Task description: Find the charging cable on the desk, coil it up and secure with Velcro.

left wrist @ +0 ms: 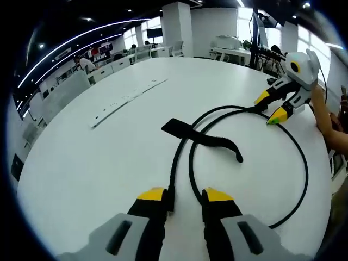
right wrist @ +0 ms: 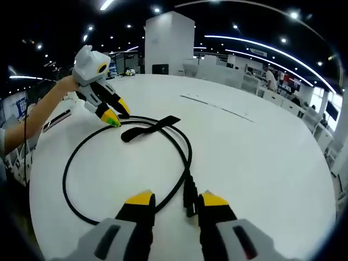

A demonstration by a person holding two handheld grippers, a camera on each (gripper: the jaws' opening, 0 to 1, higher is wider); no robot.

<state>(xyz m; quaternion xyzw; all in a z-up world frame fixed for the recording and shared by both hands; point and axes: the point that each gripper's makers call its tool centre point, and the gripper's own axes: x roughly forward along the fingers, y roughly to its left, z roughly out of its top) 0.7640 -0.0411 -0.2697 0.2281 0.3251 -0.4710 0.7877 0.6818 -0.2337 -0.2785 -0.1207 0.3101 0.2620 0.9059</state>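
Left gripper (left wrist: 185, 194), grey body w/ yellow-tipped black jaws, sits low at the near edge of the cable loop. Jaws are apart and clamp nothing; two black strands run in btwn/beside them, and one strand ends in a plug just inside the left jaw. Task item: thin black round charging cable (left wrist: 300, 163), lying flat on the white round tabletop (left wrist: 81, 163) as one wide open loop. Right gripper (right wrist: 174, 198), same build, is at the opposite side of the loop. Its jaws are also spread, not gripping; a black connector lies in the gap where the strands cross. Black flat Velcro strap (left wrist: 202, 139) lies slantwise across the loop's strands, inside the loop. It is unfastened, and I can't tell if it is fixed to the cable. Pale thin strip (left wrist: 128, 100) on the tabletop, well beyond the loop, not involved. Step (judgement): cable found, coiling only begun, approx. one loose turn, nothing bound. Next move likely needs one gripper to close on the crossing pt to pin it while the other draws the slack into smaller stacked turns, then wraps the strap round the bundle. Risk: a springy cable could reopen if the crossing is let go. Count: 1 cable, 1 strap, 1 loop, 2 grippers, 1 strip.
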